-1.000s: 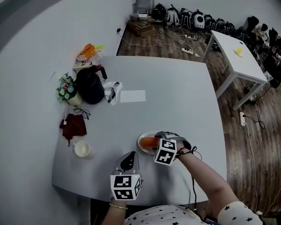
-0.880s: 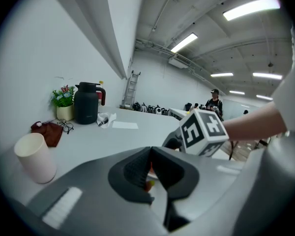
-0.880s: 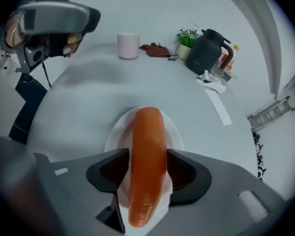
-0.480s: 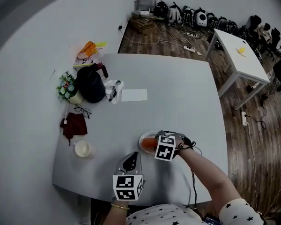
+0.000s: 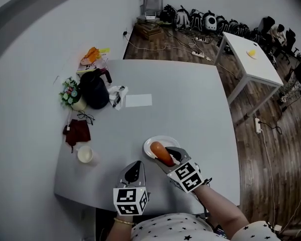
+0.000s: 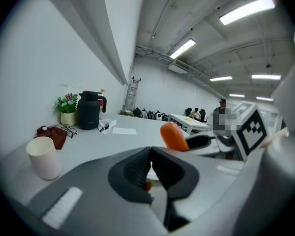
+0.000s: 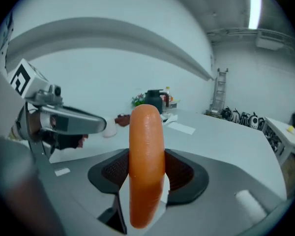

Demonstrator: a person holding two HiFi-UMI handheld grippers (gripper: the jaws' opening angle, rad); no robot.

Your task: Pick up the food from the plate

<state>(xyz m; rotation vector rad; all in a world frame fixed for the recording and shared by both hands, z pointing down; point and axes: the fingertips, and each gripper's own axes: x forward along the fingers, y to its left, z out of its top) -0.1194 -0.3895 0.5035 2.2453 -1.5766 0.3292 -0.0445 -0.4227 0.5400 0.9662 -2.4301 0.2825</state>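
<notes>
An orange sausage-shaped piece of food (image 5: 161,153) is lifted at a slant over the white plate (image 5: 149,143) near the table's front edge. My right gripper (image 5: 168,157) is shut on it. In the right gripper view the food (image 7: 146,166) stands upright, and both pads of the right gripper (image 7: 147,173) press on its sides. My left gripper (image 5: 134,170) hovers just left of the plate, its jaws shut with nothing held. In the left gripper view the shut left gripper (image 6: 148,167) points at the food (image 6: 173,136) held by the right gripper.
On the grey table's left side stand a black kettle (image 5: 94,90), a pot of flowers (image 5: 71,92), a dark red cloth (image 5: 77,132) and a white cup (image 5: 85,154). A sheet of paper (image 5: 138,100) lies mid-table. A white side table (image 5: 251,59) stands at the far right.
My right gripper has closed on the food, lifted it off the plate and drawn back toward the front edge. The left gripper has barely moved.
</notes>
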